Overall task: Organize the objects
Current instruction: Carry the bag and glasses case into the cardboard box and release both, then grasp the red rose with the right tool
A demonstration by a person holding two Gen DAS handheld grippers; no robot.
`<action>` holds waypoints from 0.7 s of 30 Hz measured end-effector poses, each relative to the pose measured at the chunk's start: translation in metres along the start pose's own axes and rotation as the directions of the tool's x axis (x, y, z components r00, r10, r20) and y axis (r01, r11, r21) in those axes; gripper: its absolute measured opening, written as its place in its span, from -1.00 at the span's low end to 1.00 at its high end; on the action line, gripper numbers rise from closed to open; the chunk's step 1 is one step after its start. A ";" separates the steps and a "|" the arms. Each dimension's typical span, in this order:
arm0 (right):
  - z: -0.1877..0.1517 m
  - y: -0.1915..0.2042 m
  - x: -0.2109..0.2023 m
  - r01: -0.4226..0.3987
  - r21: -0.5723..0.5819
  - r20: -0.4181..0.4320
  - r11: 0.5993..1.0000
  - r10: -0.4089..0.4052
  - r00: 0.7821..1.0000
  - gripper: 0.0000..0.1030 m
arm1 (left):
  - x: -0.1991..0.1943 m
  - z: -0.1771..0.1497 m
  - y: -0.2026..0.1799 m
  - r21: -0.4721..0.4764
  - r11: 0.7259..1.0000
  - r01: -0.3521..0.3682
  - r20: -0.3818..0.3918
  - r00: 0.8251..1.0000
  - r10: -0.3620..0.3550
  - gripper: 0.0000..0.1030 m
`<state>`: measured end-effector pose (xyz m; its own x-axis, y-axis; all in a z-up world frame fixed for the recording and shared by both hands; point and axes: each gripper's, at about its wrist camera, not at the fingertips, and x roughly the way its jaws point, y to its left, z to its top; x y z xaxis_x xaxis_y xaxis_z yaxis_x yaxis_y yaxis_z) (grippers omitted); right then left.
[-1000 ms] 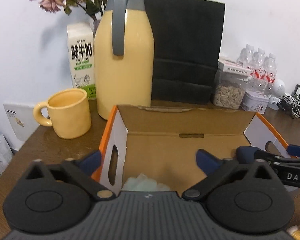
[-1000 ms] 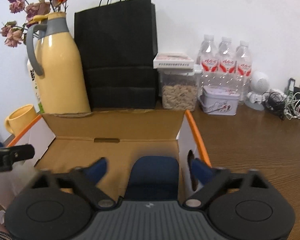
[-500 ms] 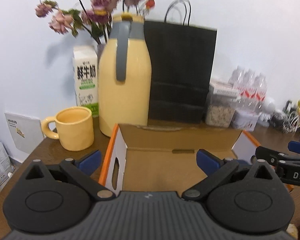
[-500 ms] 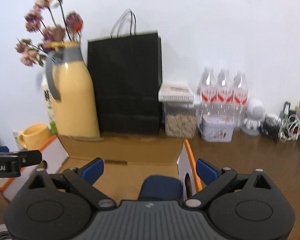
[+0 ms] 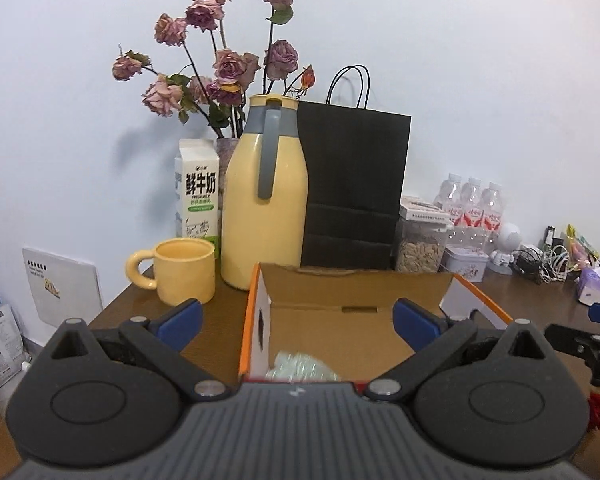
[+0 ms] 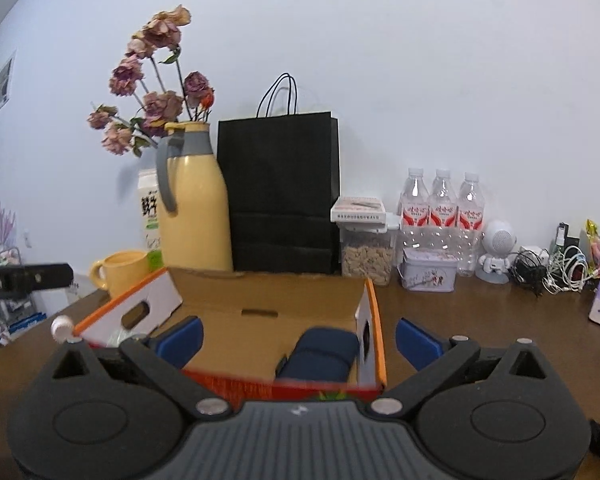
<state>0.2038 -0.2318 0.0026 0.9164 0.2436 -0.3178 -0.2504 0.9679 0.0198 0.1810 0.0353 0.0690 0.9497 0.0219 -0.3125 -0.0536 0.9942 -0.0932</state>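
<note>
An open cardboard box with orange edges (image 5: 352, 304) (image 6: 268, 300) sits on the brown table in front of both grippers. Inside it lie a pale green crinkled packet (image 5: 300, 366) at the near left and a dark blue pouch (image 6: 320, 356) at the near right. My left gripper (image 5: 296, 322) is open and empty, held above the box's near edge. My right gripper (image 6: 298, 338) is open and empty, also above the near edge, over the pouch. The right gripper's finger shows at the right of the left wrist view (image 5: 580, 340).
Behind the box stand a yellow mug (image 5: 182, 270), a yellow thermos jug (image 5: 266, 200), a milk carton (image 5: 196, 196), a black paper bag (image 5: 354, 184), a seed jar (image 6: 366, 248), water bottles (image 6: 442, 208), a tin (image 6: 430, 276) and tangled cables (image 6: 556, 268).
Both grippers have risen and pulled back from inside the box. The box now looks smaller and lower, and the flowers above the jug have come into view.
</note>
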 end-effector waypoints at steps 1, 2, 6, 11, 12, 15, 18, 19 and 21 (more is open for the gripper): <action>-0.004 -0.001 -0.006 -0.001 -0.006 -0.002 1.000 0.001 1.000 1.00 | -0.005 -0.004 0.002 0.002 1.000 -0.002 0.000 1.000 0.002 1.00; -0.008 -0.002 -0.013 0.000 -0.010 -0.006 1.000 0.000 1.000 1.00 | -0.010 -0.007 0.004 0.006 1.000 -0.005 0.002 1.000 0.005 1.00; -0.027 -0.010 -0.035 0.004 -0.017 -0.032 1.000 -0.005 0.999 1.00 | -0.023 -0.021 0.011 0.024 0.999 -0.031 -0.024 0.999 0.032 1.00; -0.053 -0.025 -0.057 0.040 -0.036 -0.087 0.999 -0.043 0.995 1.00 | -0.041 -0.039 0.026 0.023 0.999 -0.049 -0.059 0.997 0.050 1.00; -0.059 -0.028 -0.060 0.051 -0.042 -0.104 0.998 -0.055 0.993 1.00 | -0.045 -0.043 0.030 0.023 0.998 -0.052 -0.066 0.996 0.054 1.00; -0.073 -0.043 -0.066 0.089 -0.051 -0.149 0.995 -0.095 0.984 1.00 | -0.054 -0.055 0.041 0.019 0.998 -0.053 -0.086 0.995 0.054 1.00; -0.084 -0.060 -0.068 0.131 -0.041 -0.182 0.990 -0.137 0.974 1.00 | -0.061 -0.064 0.049 0.018 0.997 -0.074 -0.104 0.992 0.076 1.00; -0.088 -0.067 -0.067 0.148 -0.037 -0.193 0.988 -0.152 0.969 0.99 | -0.062 -0.066 0.051 0.016 0.997 -0.080 -0.108 0.991 0.082 1.00; -0.093 -0.078 -0.063 0.168 -0.030 -0.213 0.985 -0.171 0.962 0.98 | -0.065 -0.069 0.055 0.012 0.995 -0.101 -0.118 0.988 0.102 1.00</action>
<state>0.1370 -0.3278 -0.0668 0.8579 0.0561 -0.5107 -0.1019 0.9928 -0.0622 0.0951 0.0811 0.0186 0.8962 0.1107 -0.4296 -0.1458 0.9881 -0.0494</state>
